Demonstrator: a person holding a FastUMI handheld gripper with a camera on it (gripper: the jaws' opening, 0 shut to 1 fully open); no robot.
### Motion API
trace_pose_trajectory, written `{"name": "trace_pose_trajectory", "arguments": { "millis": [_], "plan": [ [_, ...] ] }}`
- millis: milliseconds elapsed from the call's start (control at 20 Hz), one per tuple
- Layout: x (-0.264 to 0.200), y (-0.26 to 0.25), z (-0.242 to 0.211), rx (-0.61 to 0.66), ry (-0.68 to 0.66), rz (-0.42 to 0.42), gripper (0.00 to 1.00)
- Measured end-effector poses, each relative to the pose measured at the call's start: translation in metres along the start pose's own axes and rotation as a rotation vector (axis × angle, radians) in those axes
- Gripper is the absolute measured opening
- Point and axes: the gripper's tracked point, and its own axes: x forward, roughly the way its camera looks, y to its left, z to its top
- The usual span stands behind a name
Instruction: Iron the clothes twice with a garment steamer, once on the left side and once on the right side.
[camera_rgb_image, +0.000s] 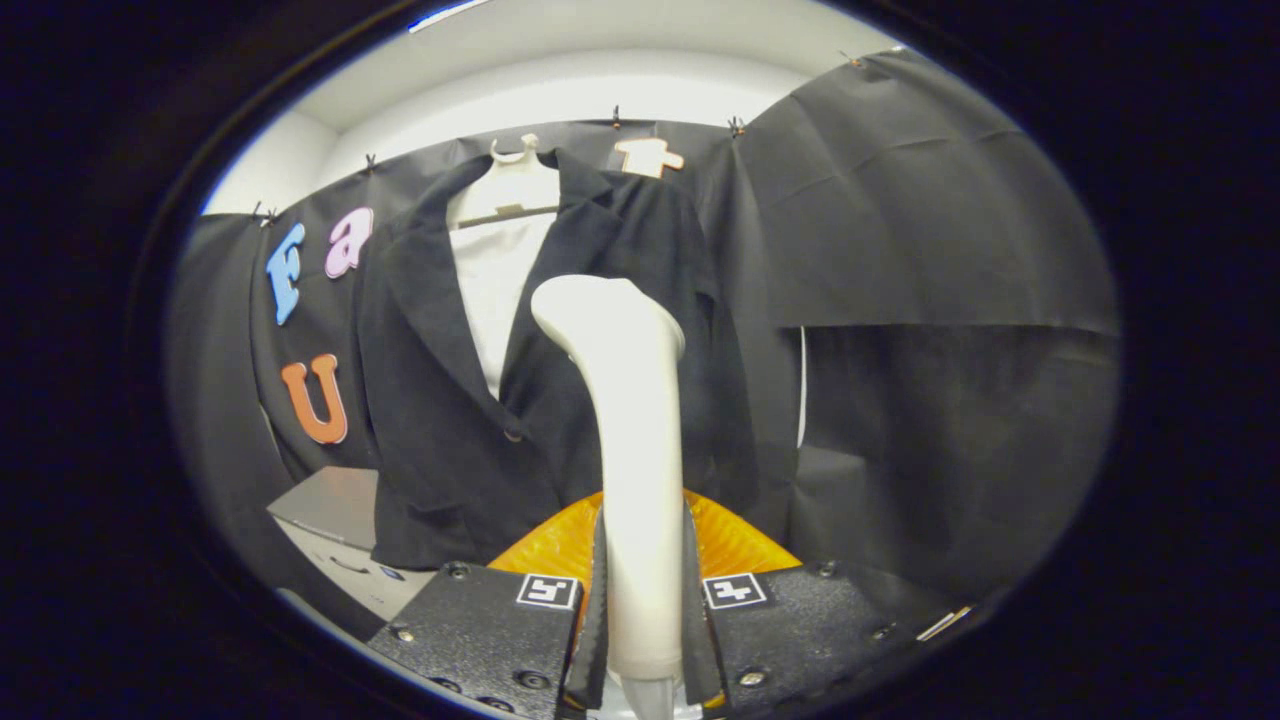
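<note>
Am holding white plastic garment steamer (630, 440) pinched in tool (645, 620), frame centre, head nearing black jacket on white hanger (450, 400), upper centre. Risk: smooth handle twisting in grip, head snagging lapel.

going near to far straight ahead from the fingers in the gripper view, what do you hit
fingers shut on the white garment steamer's handle → orange piece behind the handle → steamer's head → black jacket on its hanger → black cloth wall

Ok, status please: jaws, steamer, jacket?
Gripper shut on steamer. Steamer upright, head toward black jacket hanging beyond. Nothing between them.
</note>
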Motion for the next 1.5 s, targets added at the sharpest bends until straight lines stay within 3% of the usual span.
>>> {"name": "trace_pose_trajectory", "arguments": {
  "millis": [400,1500],
  "plan": [
    [0.029,0.029,0.019,-0.059,-0.01,0.001,0.32],
    [0.044,0.026,-0.048,-0.167,0.063,-0.089,0.33]
  ]
}}
